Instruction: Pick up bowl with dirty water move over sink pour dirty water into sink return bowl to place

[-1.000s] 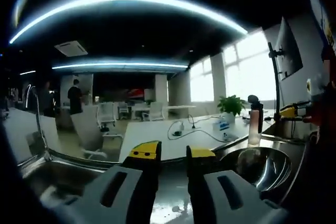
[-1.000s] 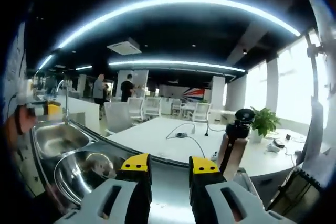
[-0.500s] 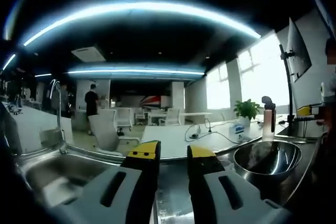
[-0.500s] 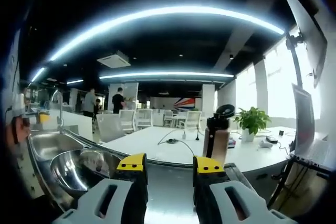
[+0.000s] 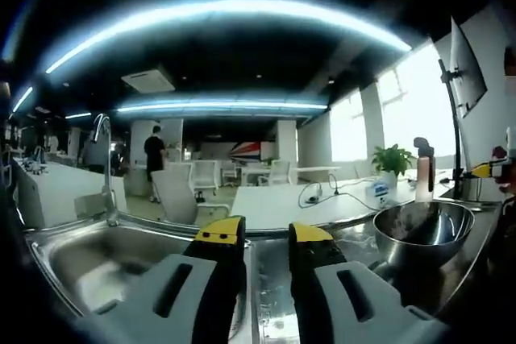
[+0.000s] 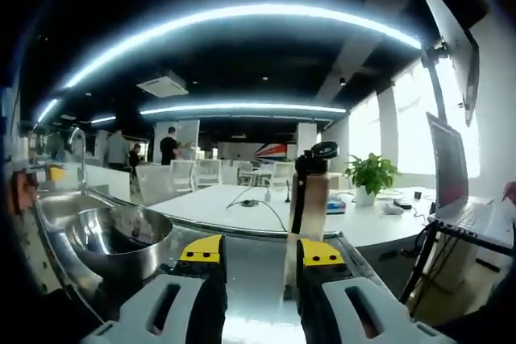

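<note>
steel bench (image 5: 274, 257) wet, sink (image 5: 105, 259) set in left; bowl (image 5: 423, 231) stood right of sink; open office lit by ceiling strips; left gripper (image 5: 266, 235), right gripper (image 6: 260, 252) held apart, nothing clamped

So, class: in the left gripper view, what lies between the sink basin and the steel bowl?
Bare wet steel counter, with the left gripper raised in front.
</note>
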Demonstrator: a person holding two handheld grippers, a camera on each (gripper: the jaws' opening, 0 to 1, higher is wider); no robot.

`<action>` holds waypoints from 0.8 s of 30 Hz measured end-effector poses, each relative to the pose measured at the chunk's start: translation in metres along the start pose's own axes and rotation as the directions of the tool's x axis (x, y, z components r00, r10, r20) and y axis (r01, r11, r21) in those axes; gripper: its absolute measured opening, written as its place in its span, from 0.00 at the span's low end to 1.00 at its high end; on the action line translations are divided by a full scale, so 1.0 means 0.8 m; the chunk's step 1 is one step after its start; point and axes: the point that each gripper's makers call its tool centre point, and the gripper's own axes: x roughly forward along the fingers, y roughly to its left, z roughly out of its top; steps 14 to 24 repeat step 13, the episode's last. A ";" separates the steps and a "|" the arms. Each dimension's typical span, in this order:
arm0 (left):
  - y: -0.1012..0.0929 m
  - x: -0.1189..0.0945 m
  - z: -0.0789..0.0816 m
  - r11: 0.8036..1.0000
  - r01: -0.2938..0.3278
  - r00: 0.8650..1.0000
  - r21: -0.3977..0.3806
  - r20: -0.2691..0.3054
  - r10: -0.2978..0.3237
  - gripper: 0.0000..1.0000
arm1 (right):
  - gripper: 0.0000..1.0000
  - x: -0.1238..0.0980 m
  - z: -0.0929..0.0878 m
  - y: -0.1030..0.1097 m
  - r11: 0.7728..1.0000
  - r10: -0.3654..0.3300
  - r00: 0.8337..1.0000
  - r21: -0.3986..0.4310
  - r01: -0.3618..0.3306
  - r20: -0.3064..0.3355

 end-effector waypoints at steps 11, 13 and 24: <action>-0.009 -0.002 -0.018 0.999 0.001 1.000 -0.034 -0.030 -0.002 0.19 | 0.28 -0.001 0.004 0.005 1.000 0.010 1.000 0.012 -0.010 0.014; -0.012 -0.002 -0.017 1.000 0.006 1.000 -0.030 -0.030 -0.007 0.19 | 0.28 -0.002 0.007 0.009 1.000 0.015 1.000 0.012 -0.015 0.023; -0.012 -0.002 -0.017 1.000 0.006 1.000 -0.030 -0.030 -0.007 0.19 | 0.28 -0.002 0.007 0.009 1.000 0.015 1.000 0.012 -0.015 0.023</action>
